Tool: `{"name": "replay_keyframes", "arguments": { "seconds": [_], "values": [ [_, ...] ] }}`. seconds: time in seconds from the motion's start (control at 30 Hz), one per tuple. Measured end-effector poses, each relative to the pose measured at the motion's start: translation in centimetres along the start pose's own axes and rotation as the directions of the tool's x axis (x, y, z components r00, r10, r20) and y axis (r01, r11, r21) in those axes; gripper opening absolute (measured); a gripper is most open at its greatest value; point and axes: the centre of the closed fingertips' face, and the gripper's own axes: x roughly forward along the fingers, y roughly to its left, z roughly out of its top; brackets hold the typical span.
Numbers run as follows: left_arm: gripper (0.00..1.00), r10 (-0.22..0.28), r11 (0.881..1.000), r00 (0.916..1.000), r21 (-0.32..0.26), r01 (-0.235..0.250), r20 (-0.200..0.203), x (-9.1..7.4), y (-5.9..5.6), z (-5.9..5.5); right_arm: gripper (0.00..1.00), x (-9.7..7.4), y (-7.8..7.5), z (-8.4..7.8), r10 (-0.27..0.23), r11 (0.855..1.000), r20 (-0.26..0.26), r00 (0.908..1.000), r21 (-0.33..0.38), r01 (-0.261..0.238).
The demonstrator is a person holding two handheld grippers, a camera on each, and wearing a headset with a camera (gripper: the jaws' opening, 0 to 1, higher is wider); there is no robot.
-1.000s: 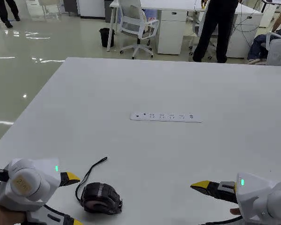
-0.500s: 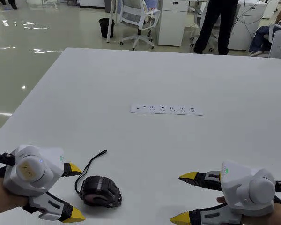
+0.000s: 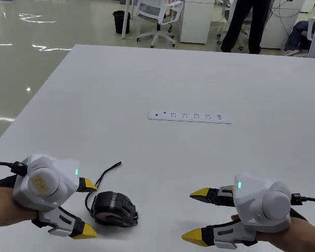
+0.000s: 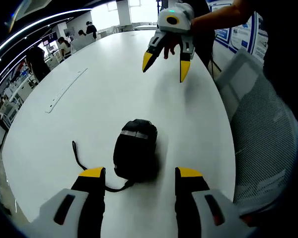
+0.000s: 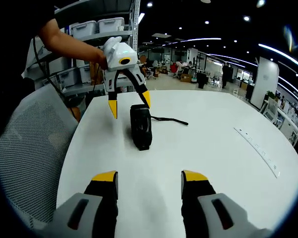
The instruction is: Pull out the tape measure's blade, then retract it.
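A black tape measure (image 3: pixel 113 209) with a black wrist strap (image 3: pixel 101 180) lies on the white table (image 3: pixel 163 157) near its front edge. My left gripper (image 3: pixel 89 208) is open right beside it on the left, yellow tips either side of its near end. Through the left gripper view the tape measure (image 4: pixel 135 148) sits just ahead of the open jaws. My right gripper (image 3: pixel 196 215) is open at the front right, pointing left, well apart from the case. From the right gripper view the tape measure (image 5: pixel 141 127) lies ahead, with the left gripper (image 5: pixel 129 102) over it.
A white power strip (image 3: pixel 189 116) lies flat at mid-table. Office chairs (image 3: pixel 157 16), desks and a standing person (image 3: pixel 247 23) are beyond the table's far edge. A grey mesh chair (image 5: pixel 30 148) stands close behind the front edge.
The head camera has tilted down. Both grippers have risen further into view, and the left one has closed in on the tape measure. The tape measure has not moved.
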Motion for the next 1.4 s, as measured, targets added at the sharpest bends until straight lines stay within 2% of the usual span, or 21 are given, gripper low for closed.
{"name": "replay_keyframes", "arguments": {
  "seconds": [0.2,0.73,1.13,1.4],
  "values": [
    [0.51,-0.013,1.000,0.9999,0.024,0.013,-0.009,0.4,0.3,0.1,0.49,0.9,-0.1,0.1,0.011,1.000,-0.005,0.9999,-0.015,-0.011],
    [0.46,-0.057,0.995,0.9972,0.077,0.061,-0.048,1.8,0.3,-0.1,0.43,3.9,0.1,1.0,0.054,0.998,0.013,0.9985,-0.033,-0.054],
    [0.39,-0.080,0.991,0.9959,0.106,0.084,-0.041,2.6,0.4,0.5,0.37,5.9,0.1,1.0,0.078,0.996,-0.004,0.9969,-0.051,-0.078],
    [0.32,-0.099,0.986,0.9938,0.133,0.105,-0.050,2.8,0.5,0.3,0.34,7.4,0.3,1.4,0.098,0.994,0.005,0.9952,-0.045,-0.097]
  ]
}}
